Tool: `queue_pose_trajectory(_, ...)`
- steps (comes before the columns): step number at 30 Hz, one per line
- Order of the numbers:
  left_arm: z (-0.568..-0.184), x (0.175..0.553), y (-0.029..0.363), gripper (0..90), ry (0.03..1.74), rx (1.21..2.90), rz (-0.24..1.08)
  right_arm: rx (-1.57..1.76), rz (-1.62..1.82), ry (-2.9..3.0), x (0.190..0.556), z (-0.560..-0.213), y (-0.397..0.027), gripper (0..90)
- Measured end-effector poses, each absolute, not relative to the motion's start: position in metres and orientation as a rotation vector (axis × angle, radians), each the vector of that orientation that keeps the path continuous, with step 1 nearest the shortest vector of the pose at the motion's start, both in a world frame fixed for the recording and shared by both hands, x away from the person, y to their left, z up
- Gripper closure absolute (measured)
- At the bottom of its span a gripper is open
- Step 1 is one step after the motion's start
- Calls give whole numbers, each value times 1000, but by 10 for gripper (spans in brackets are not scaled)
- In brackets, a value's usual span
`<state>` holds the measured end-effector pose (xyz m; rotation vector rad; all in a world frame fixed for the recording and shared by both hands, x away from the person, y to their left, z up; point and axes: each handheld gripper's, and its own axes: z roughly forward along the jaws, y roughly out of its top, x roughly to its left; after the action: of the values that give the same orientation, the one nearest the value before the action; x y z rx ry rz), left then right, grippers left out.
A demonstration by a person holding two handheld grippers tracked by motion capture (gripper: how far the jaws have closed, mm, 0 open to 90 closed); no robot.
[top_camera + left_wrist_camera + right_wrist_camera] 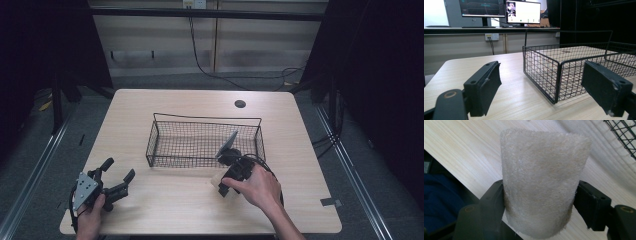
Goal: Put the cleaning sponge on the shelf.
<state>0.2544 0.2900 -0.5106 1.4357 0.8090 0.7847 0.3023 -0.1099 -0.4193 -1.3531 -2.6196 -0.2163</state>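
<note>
A fuzzy cream-coloured roll of cloth (541, 187) stands between the jaws of my right gripper (540, 202), which press on both its sides. In the high view the right gripper (223, 187) hovers over the table just in front of the black wire basket (159, 131), with the pale cloth roll (217, 181) at its tip. My left gripper (119, 172) rests near the table's front left corner, jaws wide apart and nothing between them. In the left gripper view the left gripper (554, 92) faces the wire basket (541, 72), whose near corner lies between the jaws but farther off.
The light wooden table (165, 200) has a round cable hole (240, 104) at the back. A cable trails from the right gripper across the table. Monitors (499, 10) stand on a desk beyond the table.
</note>
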Motion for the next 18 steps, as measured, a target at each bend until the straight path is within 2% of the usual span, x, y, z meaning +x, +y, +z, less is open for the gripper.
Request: queue_pose_trajectory(18,-511,254,290,155,809,1436,785,-1345,-229,-2629,303,-399,-111,297)
